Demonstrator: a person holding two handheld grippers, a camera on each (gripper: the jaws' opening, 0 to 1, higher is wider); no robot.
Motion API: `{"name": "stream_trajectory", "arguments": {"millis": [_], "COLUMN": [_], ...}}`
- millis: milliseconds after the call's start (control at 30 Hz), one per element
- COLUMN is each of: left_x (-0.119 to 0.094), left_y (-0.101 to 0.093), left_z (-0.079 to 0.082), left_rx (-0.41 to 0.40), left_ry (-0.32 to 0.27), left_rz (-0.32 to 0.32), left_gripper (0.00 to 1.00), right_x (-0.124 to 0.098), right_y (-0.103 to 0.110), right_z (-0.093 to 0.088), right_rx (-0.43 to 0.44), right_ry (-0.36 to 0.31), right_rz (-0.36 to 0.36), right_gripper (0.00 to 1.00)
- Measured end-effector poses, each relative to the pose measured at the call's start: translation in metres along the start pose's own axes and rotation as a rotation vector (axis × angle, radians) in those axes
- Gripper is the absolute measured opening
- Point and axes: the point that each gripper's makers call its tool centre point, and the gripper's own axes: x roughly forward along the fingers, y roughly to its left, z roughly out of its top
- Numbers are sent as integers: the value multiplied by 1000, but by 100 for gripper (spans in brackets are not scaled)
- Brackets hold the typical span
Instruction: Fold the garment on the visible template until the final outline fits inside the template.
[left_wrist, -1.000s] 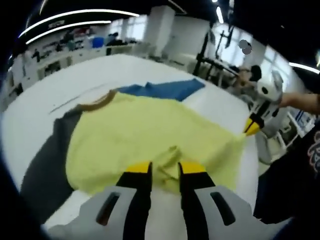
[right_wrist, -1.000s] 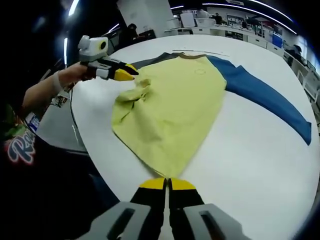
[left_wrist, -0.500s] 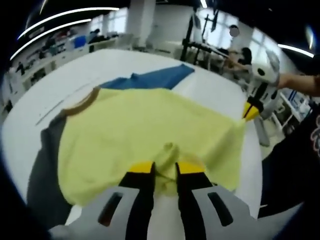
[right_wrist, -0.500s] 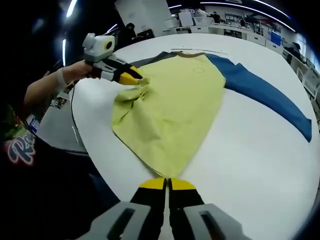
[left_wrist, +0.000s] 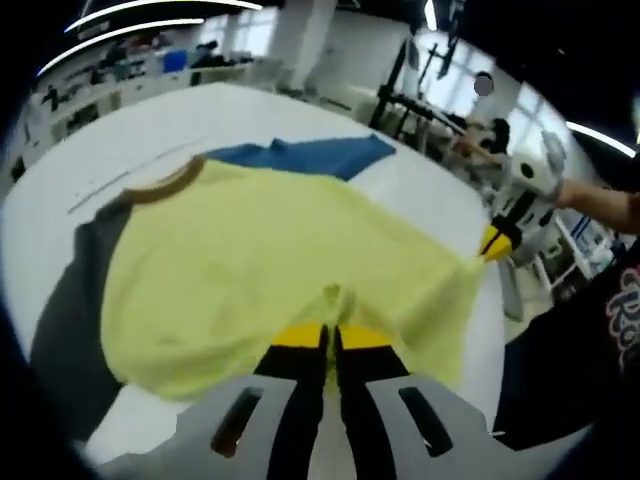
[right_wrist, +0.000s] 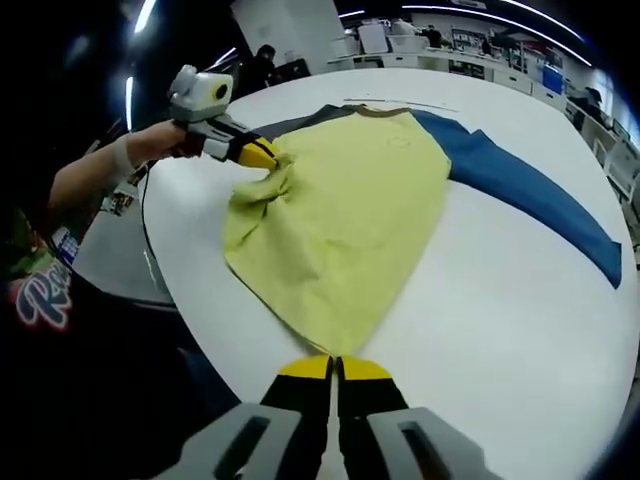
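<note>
Early stage, fold barely begun: the long-sleeve shirt (right_wrist: 340, 220), yellow body with one blue sleeve (right_wrist: 530, 195) and one dark grey sleeve (left_wrist: 70, 300), lies spread nearly flat on the white desk (right_wrist: 500, 330), blue sleeve fully stretched out, collar (left_wrist: 165, 182) at the far end. No template outline can be made out on the desk, so fit can't be judged. Left tool (left_wrist: 328, 335) has its jaws nearly together, pinching a bunched ridge of the yellow hem; right tool (right_wrist: 336, 367) has jaws closed on the opposite hem corner at the desk's near edge. In the left gripper view the right tool appears at the far hem corner; in the right gripper view the left tool appears at the bunched hem edge. Left to do: both sleeves in, body folded down, probably several folds. Versus a second ago: left jaws were apart around the hem wrinkle, now narrowed onto it; right tool unchanged; shirt lies about the same.
</note>
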Motion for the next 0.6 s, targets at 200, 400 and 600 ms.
{"name": "stream_trajectory", "arguments": {"millis": [200, 400, 600], "left_x": [-47, -95, -134], "left_y": [-4, 3, 8], "left_z": [-5, -36, -87], "left_rx": [-167, -237, -381], "left_ry": [-84, -86, -60], "left_rz": [-38, 25, 100], "left_gripper": [0, 0, 0], "right_x": [-5, -11, -13], "right_y": [-2, 1, 4], "right_z": [5, 10, 10], "right_rx": [-39, -92, -179], "right_ry": [2, 8, 28], "right_rz": [1, 3, 19], "right_gripper": [0, 0, 0]}}
